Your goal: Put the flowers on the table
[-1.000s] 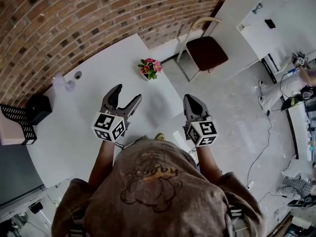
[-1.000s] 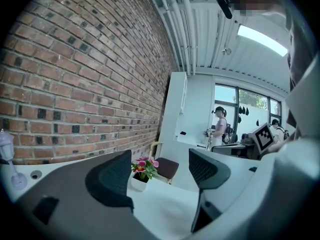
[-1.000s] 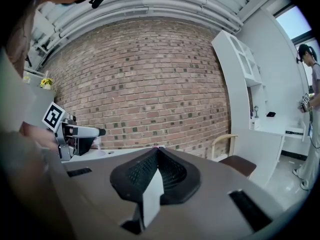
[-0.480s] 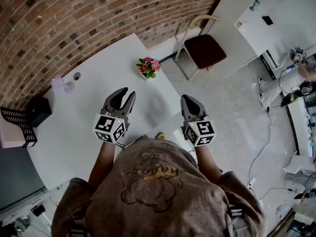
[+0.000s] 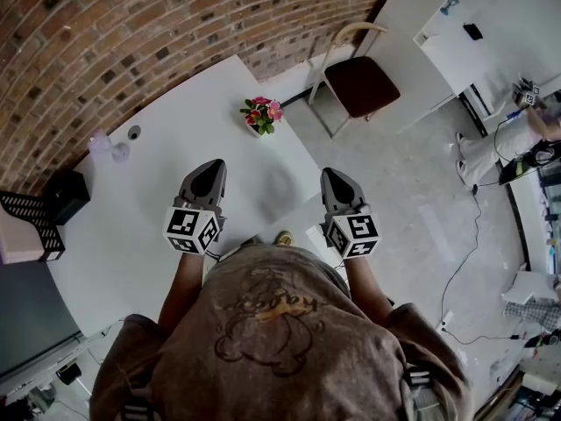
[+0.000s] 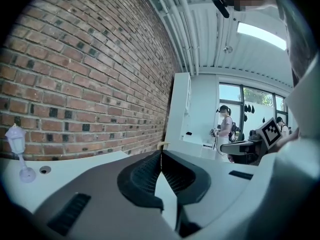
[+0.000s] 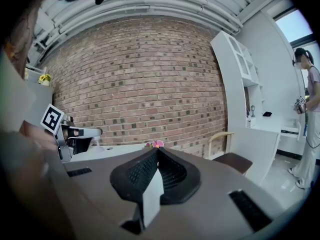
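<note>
A small pot of pink and red flowers (image 5: 261, 116) stands on the white table (image 5: 131, 235) near its far right corner; its blooms (image 7: 156, 144) peep over the right gripper's tips. My left gripper (image 5: 211, 165) hovers over the table, short of the flowers, and its jaws have just been closing; they now meet with nothing between them (image 6: 160, 154). My right gripper (image 5: 334, 174) is held beside the table's right edge, shut and empty (image 7: 157, 149). Both point roughly level toward the brick wall.
A clear lamp-shaped glass ornament (image 5: 103, 143) and a small round thing (image 5: 134, 132) sit at the table's far left. A black box (image 5: 67, 196) and a black wire rack (image 5: 35, 217) stand left. A wooden chair (image 5: 358, 82) is beyond the table. A person (image 6: 226, 129) stands far off.
The left gripper's jaws went from wide apart to closed, empty. Both hands stayed about where they were. The flowers have not moved.
</note>
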A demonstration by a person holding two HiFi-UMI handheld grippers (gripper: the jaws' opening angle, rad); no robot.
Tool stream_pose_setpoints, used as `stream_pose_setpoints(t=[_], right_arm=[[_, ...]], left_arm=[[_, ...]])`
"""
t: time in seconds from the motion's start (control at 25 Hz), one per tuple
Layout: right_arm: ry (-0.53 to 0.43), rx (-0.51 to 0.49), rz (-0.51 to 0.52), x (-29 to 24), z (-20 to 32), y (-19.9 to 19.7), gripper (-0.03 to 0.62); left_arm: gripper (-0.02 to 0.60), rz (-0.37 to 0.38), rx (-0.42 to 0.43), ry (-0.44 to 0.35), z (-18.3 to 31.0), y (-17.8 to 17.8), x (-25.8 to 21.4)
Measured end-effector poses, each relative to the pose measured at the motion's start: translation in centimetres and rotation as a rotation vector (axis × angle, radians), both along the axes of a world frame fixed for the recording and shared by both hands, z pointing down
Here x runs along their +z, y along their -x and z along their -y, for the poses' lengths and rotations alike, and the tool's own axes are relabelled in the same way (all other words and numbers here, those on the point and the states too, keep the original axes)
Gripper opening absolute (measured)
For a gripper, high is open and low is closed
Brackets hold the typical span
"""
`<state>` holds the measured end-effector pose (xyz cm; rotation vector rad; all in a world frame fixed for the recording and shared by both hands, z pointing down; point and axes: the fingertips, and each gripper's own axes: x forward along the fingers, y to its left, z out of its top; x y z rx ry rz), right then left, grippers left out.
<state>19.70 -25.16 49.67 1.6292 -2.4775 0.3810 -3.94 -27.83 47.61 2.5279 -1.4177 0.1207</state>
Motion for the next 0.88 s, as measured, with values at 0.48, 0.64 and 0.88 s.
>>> stream_pose_setpoints(t=[0.48,0.64,0.88], right_arm=[[0.010,0.040,-0.008,1.0,-1.0,-1.0,0.002],[0.010,0.053,-0.002,1.1,-1.2,-1.4,0.002],[0.007,0.058,0.006,0.9,-1.8,-1.6,0.000]], left_arm=[[0.021,0.003,-0.003,0.027,-0.7,0.0,1.2],[0.021,-0.004,-0.001,0.030,-0.9,-0.1,1.3],[0.021,-0.009,0.014,0.033,-1.3,-0.4,1.4]])
